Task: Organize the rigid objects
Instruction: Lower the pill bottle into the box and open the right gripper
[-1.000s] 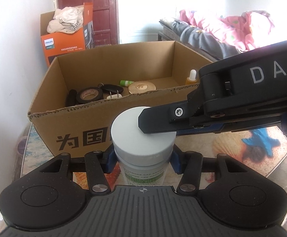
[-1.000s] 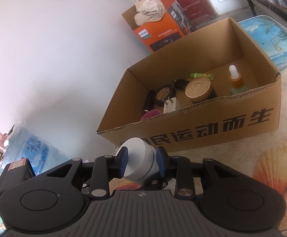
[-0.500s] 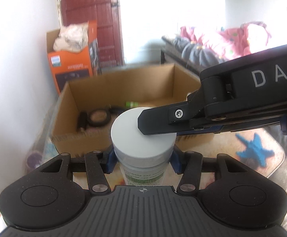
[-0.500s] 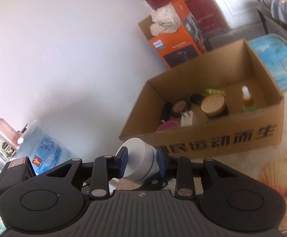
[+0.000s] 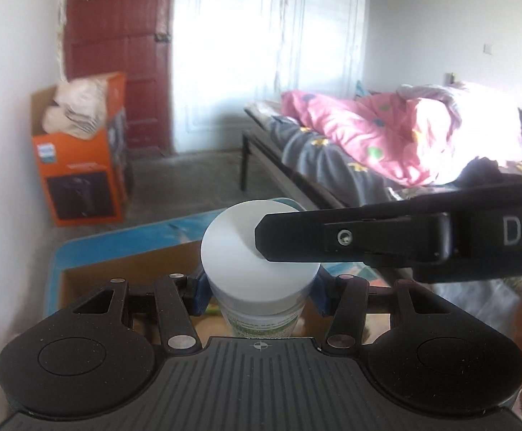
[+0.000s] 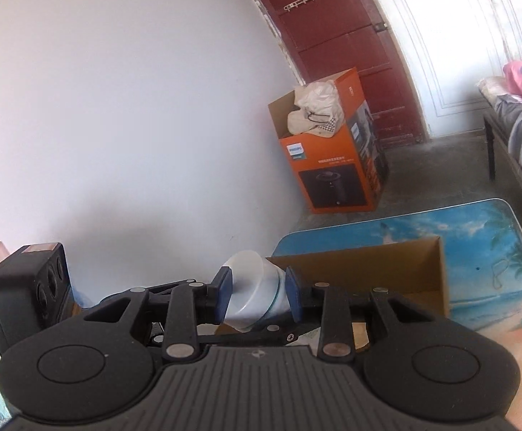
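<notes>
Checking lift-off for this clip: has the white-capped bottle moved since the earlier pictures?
Yes. The white-capped bottle has gone up: the cardboard box has sunk low in the left wrist view, only its far edge showing.

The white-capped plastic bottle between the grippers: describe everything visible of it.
The white-capped plastic bottle has a broad, flat, matte white screw cap over a pale body with a green-printed label. It stands upright above the cardboard box. The left gripper clamps its body with blue pads; the right gripper grips the cap sideways.
</notes>
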`<state>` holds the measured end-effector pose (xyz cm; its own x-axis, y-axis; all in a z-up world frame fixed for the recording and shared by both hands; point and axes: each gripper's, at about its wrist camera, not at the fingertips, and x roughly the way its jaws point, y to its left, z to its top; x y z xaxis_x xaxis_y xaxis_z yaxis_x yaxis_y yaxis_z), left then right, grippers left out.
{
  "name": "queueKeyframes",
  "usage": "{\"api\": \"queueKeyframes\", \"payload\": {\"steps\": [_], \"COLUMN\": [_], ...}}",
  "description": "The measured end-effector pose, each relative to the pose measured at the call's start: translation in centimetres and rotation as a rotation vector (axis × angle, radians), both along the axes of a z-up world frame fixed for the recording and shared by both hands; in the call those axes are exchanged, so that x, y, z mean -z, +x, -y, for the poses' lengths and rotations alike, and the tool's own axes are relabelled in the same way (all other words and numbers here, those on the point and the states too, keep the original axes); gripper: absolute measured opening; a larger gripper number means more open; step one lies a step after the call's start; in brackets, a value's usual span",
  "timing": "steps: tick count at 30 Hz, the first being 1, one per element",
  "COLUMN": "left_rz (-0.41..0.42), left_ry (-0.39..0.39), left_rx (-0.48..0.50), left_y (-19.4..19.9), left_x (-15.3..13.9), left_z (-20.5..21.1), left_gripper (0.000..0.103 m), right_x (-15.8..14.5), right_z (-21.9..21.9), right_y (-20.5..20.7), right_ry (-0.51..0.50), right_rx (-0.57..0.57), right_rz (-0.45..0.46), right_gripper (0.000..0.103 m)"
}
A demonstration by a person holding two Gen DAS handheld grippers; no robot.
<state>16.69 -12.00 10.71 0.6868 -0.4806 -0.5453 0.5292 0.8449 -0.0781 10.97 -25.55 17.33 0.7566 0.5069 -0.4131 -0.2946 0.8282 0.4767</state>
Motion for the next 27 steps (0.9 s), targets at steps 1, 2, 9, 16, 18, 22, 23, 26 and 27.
{"api": "queueKeyframes", "payload": {"steps": [1, 2, 9, 16, 18, 22, 23, 26, 27], "left_rz": [-0.027, -0.051, -0.172, -0.328, -0.366, -0.396, -0.397, -0.400, -0.396], "left_ry": [-0.001, 0.003, 0.058, 0.090, 0.090, 0.099, 0.101, 0.097, 0.096], "left_rx": [0.010, 0.016, 0.016, 0.002, -0.001, -0.002, -0.001, -0.002, -0.001], "left_y": [1.3, 2.5, 7.8, 10.9, 11.4, 11.9, 12.0, 12.3, 12.4], "left_x": [0.4, 0.9, 4.8, 8.5, 9.5, 10.5, 10.5, 10.4, 10.4], "left_z": [0.7, 1.4, 3.4, 3.5, 3.7, 3.8, 3.9, 4.0, 4.1], "left_gripper": [0.052, 0.052, 0.052, 0.052, 0.053, 0.053, 0.053, 0.053, 0.054], "right_x": [0.4, 0.8, 6.0, 11.1, 12.0, 12.8, 12.8, 12.9, 12.9], "right_z": [0.6, 1.3, 4.2, 5.4, 5.4, 5.2, 5.2, 5.0, 5.1], "right_y": [1.1, 2.2, 8.1, 11.6, 12.1, 12.6, 12.6, 12.7, 12.7], "right_ry": [0.001, 0.005, 0.030, 0.034, 0.020, -0.012, -0.021, -0.049, -0.053], "right_rx": [0.006, 0.012, 0.033, 0.016, 0.015, 0.005, 0.004, 0.003, 0.007], "right_rz": [-0.017, -0.036, -0.144, -0.248, -0.273, -0.280, -0.280, -0.270, -0.265], "right_gripper": [0.036, 0.036, 0.036, 0.036, 0.036, 0.036, 0.036, 0.036, 0.036]}}
